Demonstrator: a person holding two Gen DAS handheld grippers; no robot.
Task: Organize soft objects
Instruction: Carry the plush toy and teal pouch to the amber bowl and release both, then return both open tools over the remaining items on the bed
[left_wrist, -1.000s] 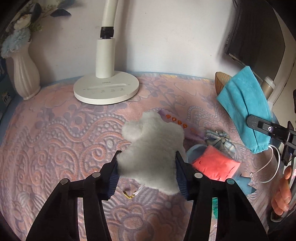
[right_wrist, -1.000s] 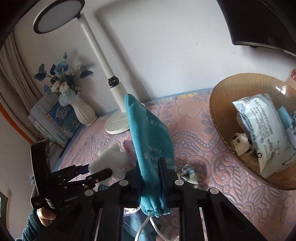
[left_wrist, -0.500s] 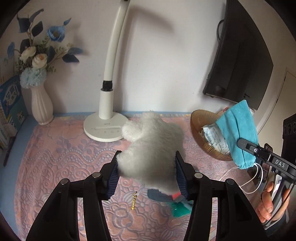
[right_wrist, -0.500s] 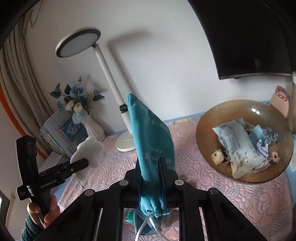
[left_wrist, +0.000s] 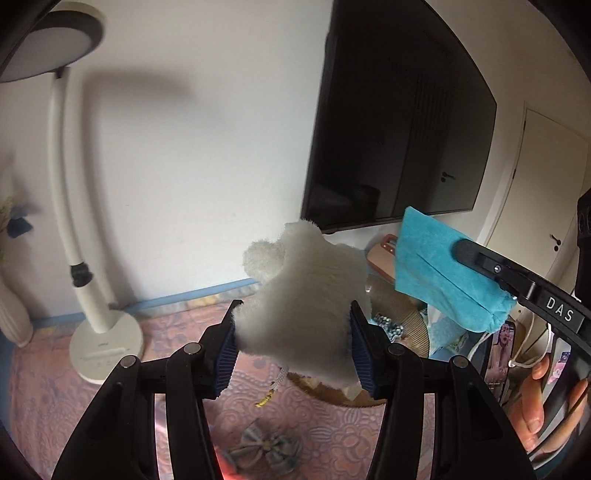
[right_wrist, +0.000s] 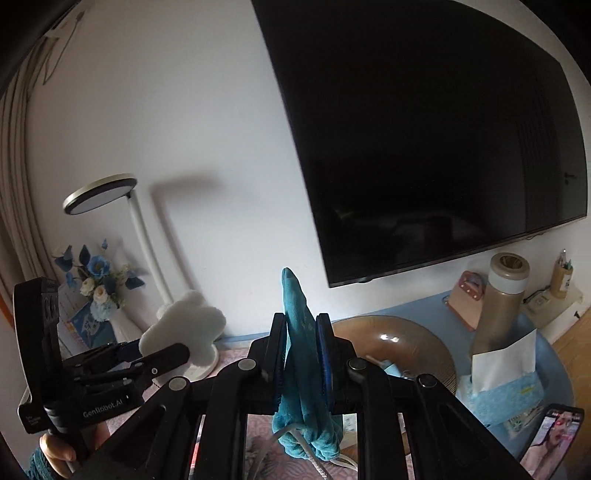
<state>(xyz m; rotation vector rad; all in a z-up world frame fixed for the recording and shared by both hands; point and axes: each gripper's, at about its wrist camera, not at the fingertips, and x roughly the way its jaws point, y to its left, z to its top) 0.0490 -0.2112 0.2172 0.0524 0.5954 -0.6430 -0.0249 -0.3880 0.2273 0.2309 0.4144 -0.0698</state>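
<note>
My left gripper (left_wrist: 293, 314) is shut on a white fluffy plush toy (left_wrist: 299, 291), held up in the air with a small cord and gold clasp dangling below it. Behind and below the toy lies a brown woven bowl (left_wrist: 400, 308) with several items inside. My right gripper (right_wrist: 301, 321) is shut on a teal drawstring pouch (right_wrist: 299, 354), which stands upright between the pads with its white cord hanging down. In the right wrist view the bowl (right_wrist: 436, 349) sits just beyond the pouch, and the left gripper (right_wrist: 159, 354) with the plush toy (right_wrist: 184, 328) is at the left.
A white desk lamp (left_wrist: 107, 343) stands at the back left beside a vase of blue flowers (right_wrist: 99, 291). A black TV (right_wrist: 443, 147) hangs on the wall. A thermos (right_wrist: 502, 295), tissue pack (right_wrist: 506, 380) and phone (right_wrist: 554, 435) crowd the right. A checked bow (left_wrist: 266, 446) lies on the pink cloth.
Both grippers have risen and tipped upward with the plush toy and pouch still held. The left one has swung right, so the bowl now lies behind the toy.
</note>
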